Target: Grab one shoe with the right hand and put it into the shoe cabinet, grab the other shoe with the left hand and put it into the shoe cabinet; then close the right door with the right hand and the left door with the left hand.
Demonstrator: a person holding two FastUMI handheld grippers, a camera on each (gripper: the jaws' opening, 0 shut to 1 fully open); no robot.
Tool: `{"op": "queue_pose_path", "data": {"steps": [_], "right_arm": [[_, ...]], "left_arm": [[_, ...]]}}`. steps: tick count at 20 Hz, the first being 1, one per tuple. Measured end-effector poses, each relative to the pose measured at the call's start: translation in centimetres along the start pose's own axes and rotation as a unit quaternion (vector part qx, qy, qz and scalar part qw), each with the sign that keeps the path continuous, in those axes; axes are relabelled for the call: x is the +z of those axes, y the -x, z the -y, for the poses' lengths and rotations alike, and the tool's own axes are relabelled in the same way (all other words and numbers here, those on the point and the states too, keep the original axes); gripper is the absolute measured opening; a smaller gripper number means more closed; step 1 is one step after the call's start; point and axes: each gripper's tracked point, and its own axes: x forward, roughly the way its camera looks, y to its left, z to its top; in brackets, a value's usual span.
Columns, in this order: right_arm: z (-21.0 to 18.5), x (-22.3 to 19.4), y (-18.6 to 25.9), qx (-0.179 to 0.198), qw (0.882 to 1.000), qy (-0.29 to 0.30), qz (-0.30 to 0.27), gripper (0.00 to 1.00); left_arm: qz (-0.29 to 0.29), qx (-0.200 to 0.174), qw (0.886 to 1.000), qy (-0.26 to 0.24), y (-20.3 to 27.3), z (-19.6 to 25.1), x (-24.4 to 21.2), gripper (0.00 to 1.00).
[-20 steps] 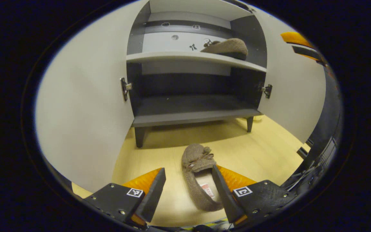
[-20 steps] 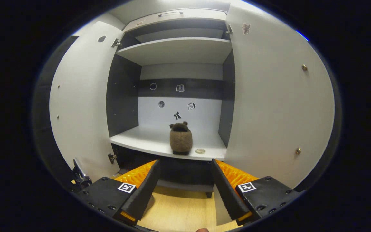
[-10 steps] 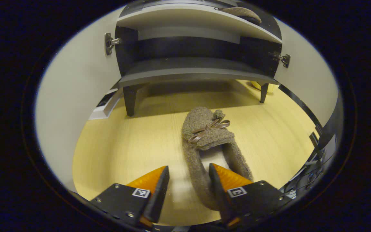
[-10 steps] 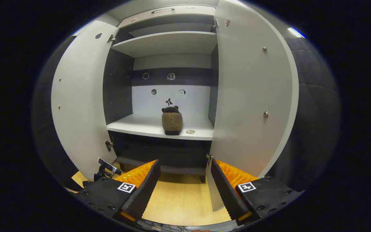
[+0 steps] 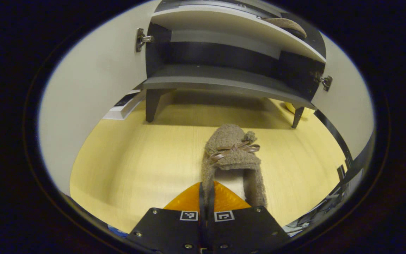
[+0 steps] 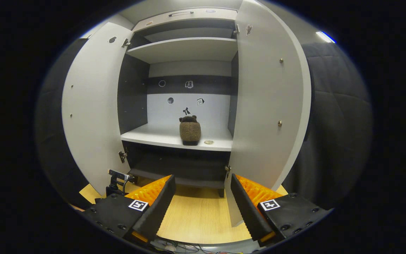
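Left gripper view: left tongs pinch the fuzzy brown bow-topped shoe; right tongs spread.

The shoe on the floor is rough, woolly cloth with a smooth, slightly shiny ribbon bow at its toe; its side wall sits pinched in the left gripper. The floor at 9 o'clock of it looks like pale wood with a soft sheen. The shoe cabinet has smooth matt boards, its doors the same, with small shiny metal hinges. The second shoe on the shelf is equally fuzzy. The booth wall at 3 o'clock is dull padded cloth
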Motion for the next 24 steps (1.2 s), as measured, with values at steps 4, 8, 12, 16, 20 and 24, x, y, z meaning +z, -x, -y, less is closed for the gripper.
{"op": "queue_pose_path", "data": {"steps": [4, 8, 12, 16, 20, 24], "right_arm": [[0.1, -0.2, 0.8, 0.002, 1.0, 0.005, 0.002, 0.99], [0.1, 0.1, 1.3, 0.009, 1.0, 0.0, 0.01, 0.99], [0.0, 0.3, 1.8, 0.019, 1.0, 0.0, 0.017, 0.99], [0.1, 0.1, 2.1, 0.024, 1.0, -0.004, 0.019, 0.99], [0.5, 0.2, 2.5, 0.026, 0.999, -0.01, 0.023, 0.99], [0.5, 0.4, 3.1, 0.028, 0.999, -0.008, 0.031, 0.99]], "left_arm": [[0.038, -0.005, 0.999, 0.007, 1.3, 0.1, 2.2, 0.02], [0.079, -0.013, 0.997, 0.008, 4.1, 1.1, 5.4, 0.01], [0.123, -0.024, 0.992, 0.023, 7.5, 1.9, 9.3, 0.02], [0.176, -0.024, 0.984, 0.029, 10.9, 2.5, 14.0, 0.02], [0.23, -0.024, 0.972, 0.034, 14.3, 3.1, 18.1, 0.01], [0.271, -0.025, 0.961, 0.049, 16.3, 3.3, 22.8, 0.01]]}}
